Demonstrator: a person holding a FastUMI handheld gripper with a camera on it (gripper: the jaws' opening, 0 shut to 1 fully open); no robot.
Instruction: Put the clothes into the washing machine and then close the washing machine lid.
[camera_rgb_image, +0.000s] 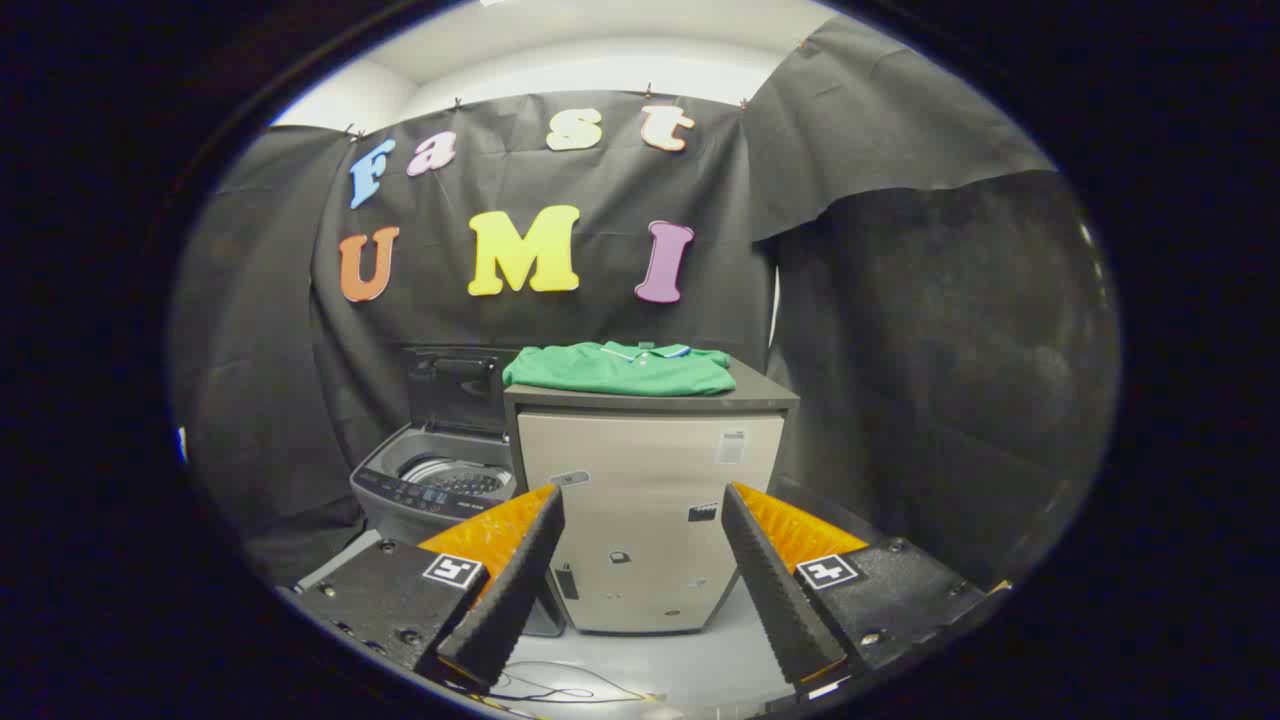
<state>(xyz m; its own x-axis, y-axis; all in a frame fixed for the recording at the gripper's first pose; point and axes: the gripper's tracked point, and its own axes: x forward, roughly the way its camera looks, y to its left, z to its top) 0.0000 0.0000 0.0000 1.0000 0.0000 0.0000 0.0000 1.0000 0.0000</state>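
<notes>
A folded green shirt (620, 369) with a striped collar lies on the dark top of a beige cabinet (648, 510), well beyond my fingers. To the cabinet's left stands a grey top-loading washing machine (432, 487), lower than the cabinet. Its lid (455, 390) is raised upright at the back and the metal drum shows inside. My gripper (640, 520) is open, with nothing between its fingers. The cabinet front shows in the gap between them, some way off.
Black cloth walls close in the booth behind and on the right side. The floor (690, 660) in front of the cabinet is light grey, with a thin cable lying on it near my fingers.
</notes>
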